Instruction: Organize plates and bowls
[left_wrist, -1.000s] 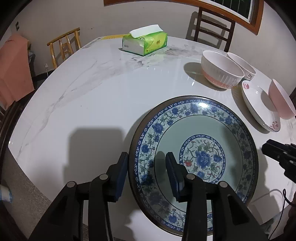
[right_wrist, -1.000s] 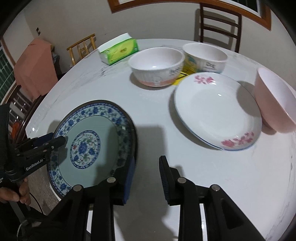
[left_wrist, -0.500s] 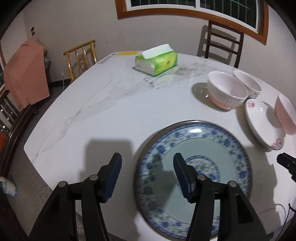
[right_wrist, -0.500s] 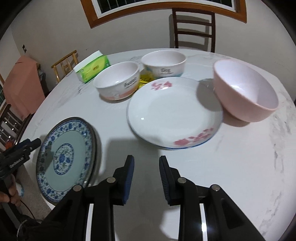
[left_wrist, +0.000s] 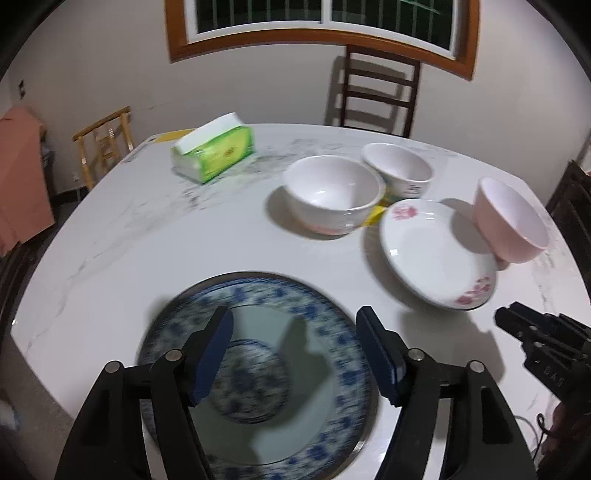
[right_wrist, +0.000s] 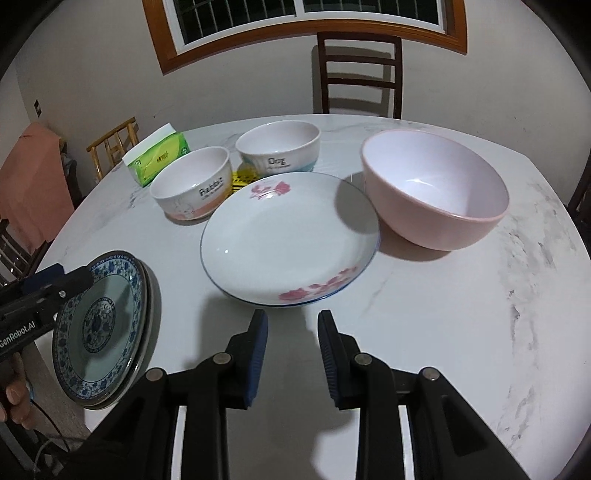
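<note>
Left gripper (left_wrist: 293, 350) lifted off blue plate (left_wrist: 332, 325) (near table edge), jaws opening; right gripper (right_wrist: 291, 332) empty, narrowly parted.

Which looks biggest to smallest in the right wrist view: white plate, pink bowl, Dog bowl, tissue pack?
1. White plate, widest.
2. Pink bowl, slightly narrower but taller and set further back, so its true rank against the plate is unsure.
3. Dog bowl.
4. Tissue pack, farthest away and partly hidden, so probably understated.

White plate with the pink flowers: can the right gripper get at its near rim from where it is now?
Probably yes. The right gripper points at the near rim of the white plate, jaws slightly apart and empty, only bare table between. The pink bowl sits off to the side.
</note>
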